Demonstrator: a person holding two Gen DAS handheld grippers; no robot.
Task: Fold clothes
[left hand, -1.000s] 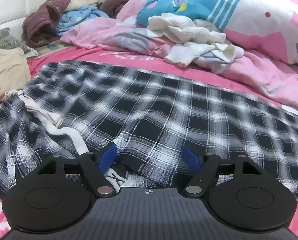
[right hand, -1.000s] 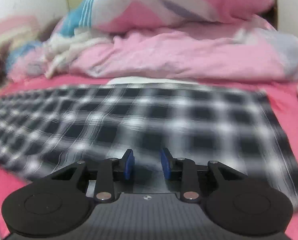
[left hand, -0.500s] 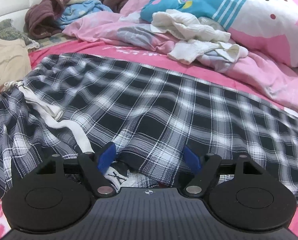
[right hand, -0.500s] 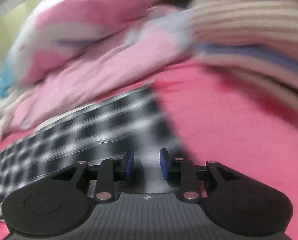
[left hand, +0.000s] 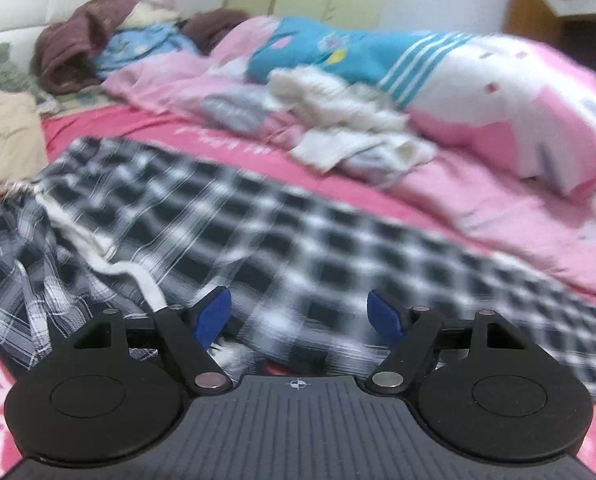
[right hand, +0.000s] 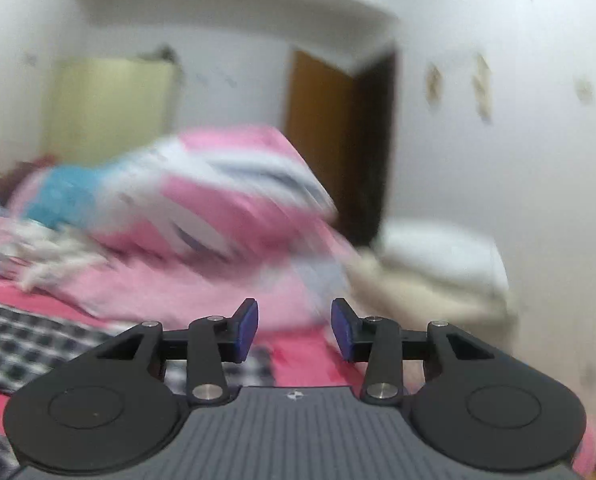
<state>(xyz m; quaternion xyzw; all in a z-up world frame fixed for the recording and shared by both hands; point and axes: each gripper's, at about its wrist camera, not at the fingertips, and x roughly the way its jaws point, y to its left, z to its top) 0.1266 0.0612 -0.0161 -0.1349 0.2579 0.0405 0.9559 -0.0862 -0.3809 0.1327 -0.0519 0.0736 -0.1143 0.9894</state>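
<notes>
1. The black-and-white plaid garment [left hand: 298, 240] lies spread across the pink bed [left hand: 110, 124], running from the near left to the far right; a white drawstring [left hand: 98, 248] trails over its left part.
2. The left gripper [left hand: 300, 314] sits low at the garment's near edge, its blue fingers [left hand: 212, 314] spread wide — plaid cloth lies between them, but nothing is pinched.
3. The right gripper [right hand: 294, 326] is raised and points toward the room's far wall, fingers [right hand: 246, 326] parted with only air between them; the plaid cloth [right hand: 22, 344] shows at the near left below it.
4. Beyond the garment lie a pink duvet [left hand: 478, 208], a crumpled white garment [left hand: 338, 128] and a large pink-and-blue pillow [left hand: 478, 92].
5. At the far left sit a brown garment [left hand: 74, 56] and a beige one [left hand: 6, 140].
6. The right wrist view is blurred — a brown door [right hand: 322, 128] and a pale wardrobe [right hand: 110, 104] can be made out.
</notes>
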